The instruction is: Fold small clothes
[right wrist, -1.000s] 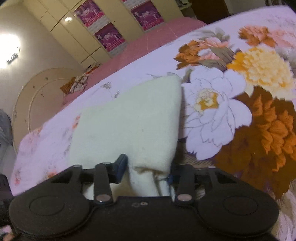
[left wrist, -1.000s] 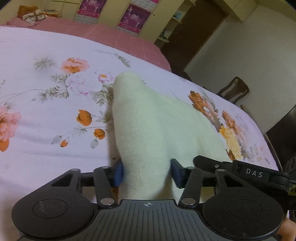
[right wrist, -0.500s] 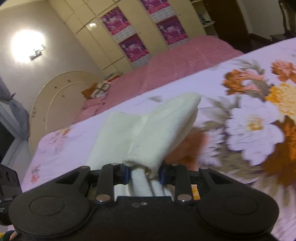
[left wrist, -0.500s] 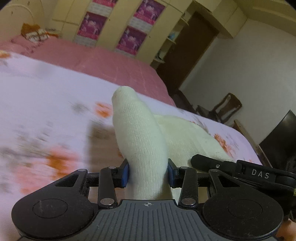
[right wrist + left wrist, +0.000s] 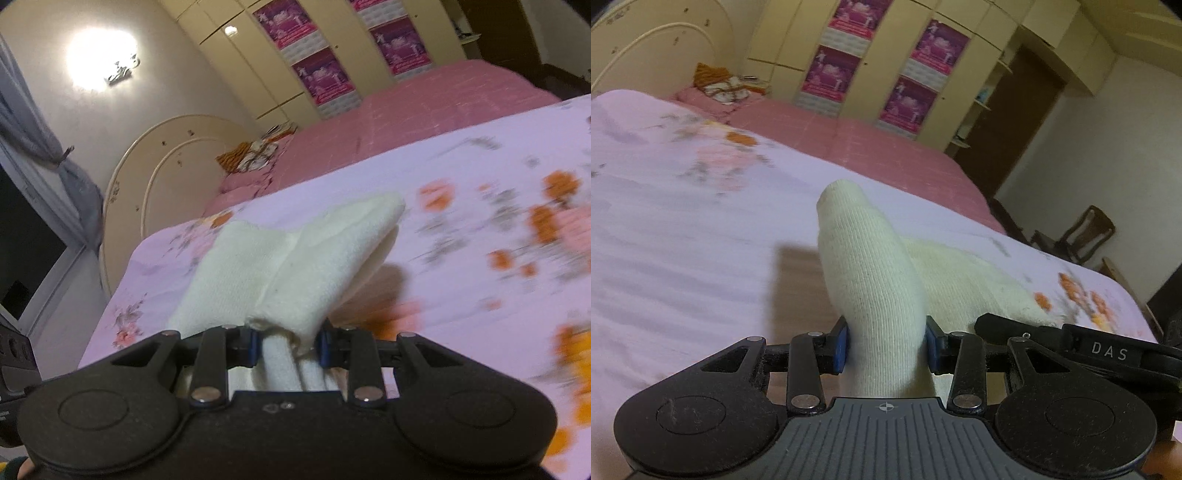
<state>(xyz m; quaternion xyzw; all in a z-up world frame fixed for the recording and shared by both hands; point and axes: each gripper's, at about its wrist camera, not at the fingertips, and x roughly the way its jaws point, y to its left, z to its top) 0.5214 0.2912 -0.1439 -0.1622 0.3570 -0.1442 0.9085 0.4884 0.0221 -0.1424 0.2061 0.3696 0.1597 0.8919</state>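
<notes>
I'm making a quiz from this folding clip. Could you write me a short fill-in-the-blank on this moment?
1. Both grippers are shut on a ____ knit garment.
2. The bedspread under it is printed with ____.
3. The left gripper has ____ pads.
4. Purple ____ hang on the wardrobe.

Answers: cream; flowers; blue; posters

The left gripper has its blue-padded jaws pinched in from both sides on a bunched cream garment, which rises forward between them. The right gripper is likewise clamped, its jaws squeezing gathered folds of the same garment that fan out ahead of the fingertips.
</notes>
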